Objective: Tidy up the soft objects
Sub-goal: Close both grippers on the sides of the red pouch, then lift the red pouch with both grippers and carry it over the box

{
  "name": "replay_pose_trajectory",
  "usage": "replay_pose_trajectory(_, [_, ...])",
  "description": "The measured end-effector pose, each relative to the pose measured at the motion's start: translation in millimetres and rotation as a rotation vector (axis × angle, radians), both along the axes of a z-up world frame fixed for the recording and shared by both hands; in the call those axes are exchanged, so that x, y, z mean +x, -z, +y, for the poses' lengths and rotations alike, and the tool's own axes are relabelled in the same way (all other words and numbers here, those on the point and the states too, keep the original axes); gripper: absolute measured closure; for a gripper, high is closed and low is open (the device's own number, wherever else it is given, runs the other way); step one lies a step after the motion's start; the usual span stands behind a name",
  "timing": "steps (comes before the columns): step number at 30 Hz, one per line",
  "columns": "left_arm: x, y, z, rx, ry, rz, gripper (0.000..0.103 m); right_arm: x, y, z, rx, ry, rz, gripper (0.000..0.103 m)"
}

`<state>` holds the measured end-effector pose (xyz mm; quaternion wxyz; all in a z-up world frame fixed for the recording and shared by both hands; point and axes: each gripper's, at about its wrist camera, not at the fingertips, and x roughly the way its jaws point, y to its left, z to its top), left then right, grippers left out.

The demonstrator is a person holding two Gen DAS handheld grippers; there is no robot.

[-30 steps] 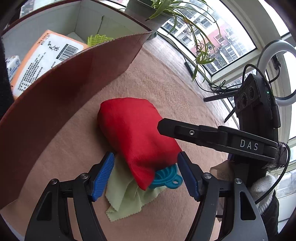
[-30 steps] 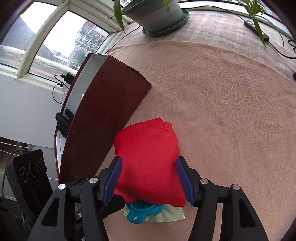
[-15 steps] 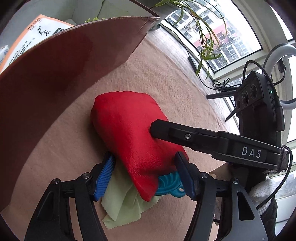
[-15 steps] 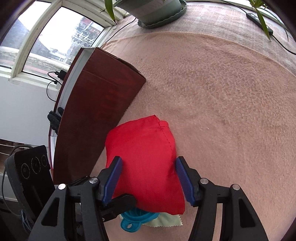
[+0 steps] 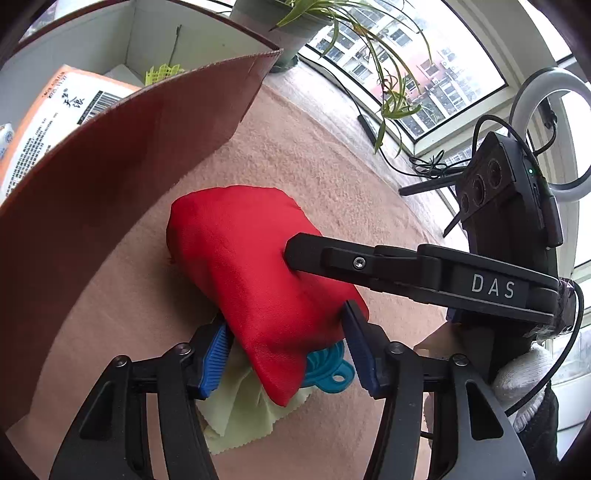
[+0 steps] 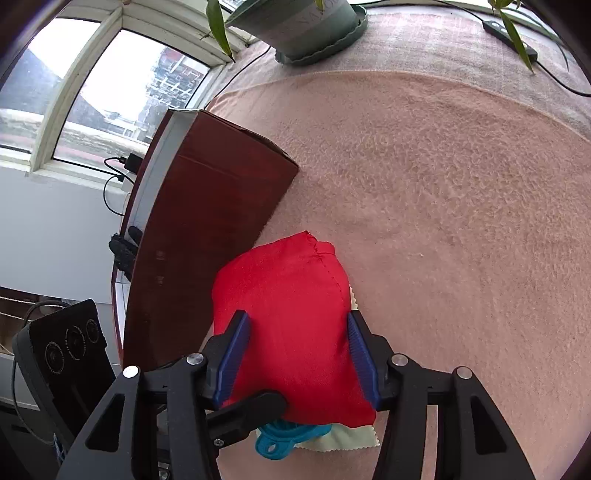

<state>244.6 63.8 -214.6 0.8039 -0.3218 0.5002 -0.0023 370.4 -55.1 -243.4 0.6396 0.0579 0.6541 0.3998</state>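
Both tools closed further onto puffy red pouch [image 5: 255,266].

The stuffed red fabric pouch [image 5: 258,280] is the landmark, lying on the pink fleecy blanket [image 5: 332,173]. Beneath its near end lie a teal plastic funnel [image 5: 328,373] and a pale green cloth [image 5: 240,417]. Left of it stands the open brown cardboard box [image 5: 110,177].

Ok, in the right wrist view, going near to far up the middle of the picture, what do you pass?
Teal funnel with the pale green cloth beside it → red fabric bag, with the right gripper closing around it → bare pink blanket → green plant pot at the window.
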Motion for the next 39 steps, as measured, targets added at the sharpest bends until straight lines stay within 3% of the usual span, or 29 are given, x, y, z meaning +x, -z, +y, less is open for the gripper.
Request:
replay_pose_trajectory(6, [-5.7,-22.8,-2.5,0.015,0.006,-0.055,0.048,-3.8,-22.8,-5.9,0.02,0.003,-0.043,0.053])
replay_pose_trajectory(13, [-18.4,-65.7,3.6,0.059,-0.003,-0.151,0.048,-13.4,-71.8,-5.7,0.066,-0.001,-0.131,0.054])
replay_pose_trajectory(23, [-38.6,-102.7,50.7,0.093,-0.116,-0.238,0.048,-27.3,-139.2,46.7,0.121,-0.098,-0.277,0.053])
replay_pose_trajectory(32, [-48.6,-111.7,110.6,0.095,-0.254,-0.243,0.048,-30.3,-151.2,128.0,0.134,-0.233,-0.301,0.053])
replay_pose_trajectory(39, [-59.3,-108.8,142.4,0.094,-0.312,-0.223,0.048,-33.1,-140.5,172.4,0.174,-0.265,-0.253,0.053])
